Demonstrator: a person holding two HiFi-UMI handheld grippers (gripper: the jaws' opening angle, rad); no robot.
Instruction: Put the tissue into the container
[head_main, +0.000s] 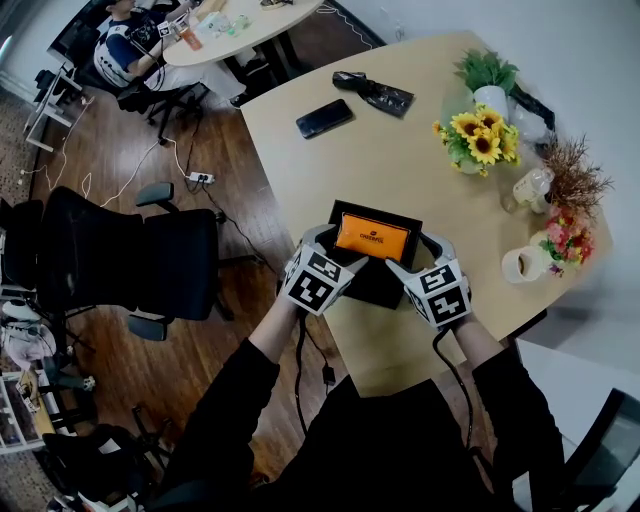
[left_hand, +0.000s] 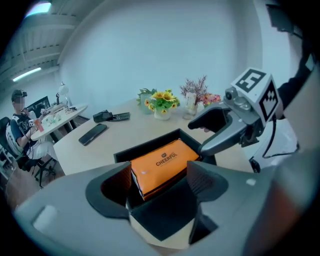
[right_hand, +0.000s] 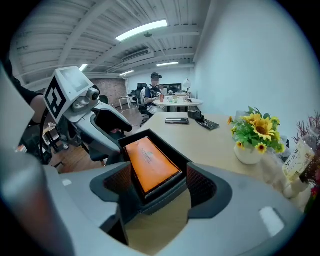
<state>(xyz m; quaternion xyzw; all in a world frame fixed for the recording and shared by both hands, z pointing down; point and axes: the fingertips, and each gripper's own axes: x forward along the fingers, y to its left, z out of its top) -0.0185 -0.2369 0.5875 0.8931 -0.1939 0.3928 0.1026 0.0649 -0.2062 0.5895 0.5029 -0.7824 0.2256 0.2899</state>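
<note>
The pale wooden table (head_main: 400, 150) carries a dark phone (head_main: 324, 118) and a crumpled black wrapper (head_main: 373, 92) on its far part, well apart from the work. Along the right edge stand a green plant in a white pot (head_main: 490, 80), a vase of sunflowers (head_main: 480, 135), a small clear bottle (head_main: 532, 186), a bunch of dried stems (head_main: 575, 180), pink flowers (head_main: 565, 238) and a white roll (head_main: 522, 264). To the left, off the table, is a black office chair (head_main: 130, 260); far left, a person (head_main: 125, 45) sits at a round table (head_main: 240, 25).

The black container (head_main: 372, 285) sits near the table's near edge, with 1 gripper at each of its ends. The left gripper (left_hand: 159, 176) has its 2 jaws spread wide, and the left end of the container and of the pack stands between them, with the pads clear of both. The right gripper (right_hand: 160, 181) is likewise wide open around the right end, gripping nothing.

The tissue pack (head_main: 372, 238) lies lengthwise inside the container, framed by the walls. It is a bright orange, glossy soft pack with dark print reading "CHEERFUL" on its top face, which lies about level with the rim.
</note>
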